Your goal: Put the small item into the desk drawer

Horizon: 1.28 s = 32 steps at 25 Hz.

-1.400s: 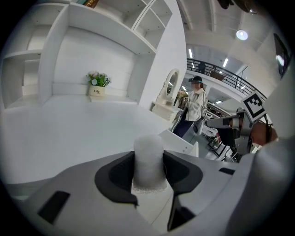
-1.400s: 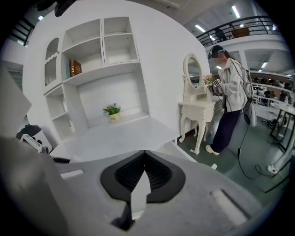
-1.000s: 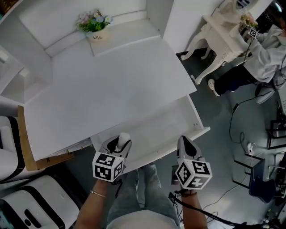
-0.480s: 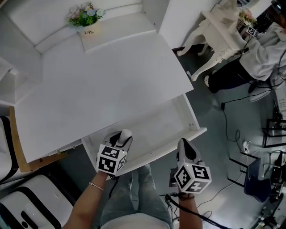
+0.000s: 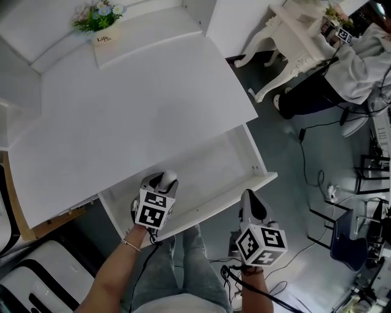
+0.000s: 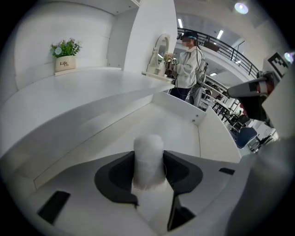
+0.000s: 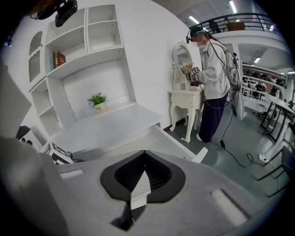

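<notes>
Left gripper lowered over drawer, small item clamped between jaws.

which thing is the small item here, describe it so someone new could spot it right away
Start at the big white desk and find its drawer, pulled open at the front edge. The left gripper hangs over the drawer's left end, and the small item is clamped between its jaws. It is a pale white cylinder with a rounded top, unlike the potted plant far back on the desk.

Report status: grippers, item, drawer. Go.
Left gripper shut on white cylinder, above open drawer. Right gripper jaws together, empty, by drawer front. Nothing visible blocking the drop.
</notes>
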Motion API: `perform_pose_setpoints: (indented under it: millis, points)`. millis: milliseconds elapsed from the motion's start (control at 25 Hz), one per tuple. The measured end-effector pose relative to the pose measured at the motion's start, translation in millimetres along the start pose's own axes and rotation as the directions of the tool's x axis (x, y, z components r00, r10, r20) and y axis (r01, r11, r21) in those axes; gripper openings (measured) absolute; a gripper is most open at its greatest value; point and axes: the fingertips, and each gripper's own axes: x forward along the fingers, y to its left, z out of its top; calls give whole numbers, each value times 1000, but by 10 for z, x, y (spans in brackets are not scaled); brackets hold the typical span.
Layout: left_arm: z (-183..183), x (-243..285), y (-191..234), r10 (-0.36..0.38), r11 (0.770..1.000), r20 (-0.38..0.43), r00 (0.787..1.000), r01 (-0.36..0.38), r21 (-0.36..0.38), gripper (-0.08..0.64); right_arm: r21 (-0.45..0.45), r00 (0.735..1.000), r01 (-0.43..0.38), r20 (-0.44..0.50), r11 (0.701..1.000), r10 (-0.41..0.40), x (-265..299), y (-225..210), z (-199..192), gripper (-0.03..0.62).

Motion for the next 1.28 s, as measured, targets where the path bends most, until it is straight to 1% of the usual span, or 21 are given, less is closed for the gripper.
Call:
perform_pose_setpoints:
  millis: [280, 600, 880, 1040, 1280]
  points:
    - [5, 189, 35, 41, 999, -32, 999, -40, 6, 173, 14, 1000, 22, -20, 1000, -22, 20, -171, -56, 5]
    - [-48, 299, 85, 71, 997, -71, 995, -70, 9, 175, 15, 999, 17, -31, 1000, -17, 34, -209, -93, 5]
    - [-51, 341, 96, 57, 998, -68, 996, -57, -4, 179, 12, 999, 6, -43, 1000, -5, 45, -201, -150, 5]
    - [-59, 341, 92, 58, 998, -71, 996, -59, -11, 187, -1, 999, -15, -38, 1000, 15, 51, -192, -138, 5]
    - [-60, 325, 80, 53, 999, -70, 996, -53, 4, 200, -7, 999, -23, -35, 1000, 22, 44, -193, -135, 5]
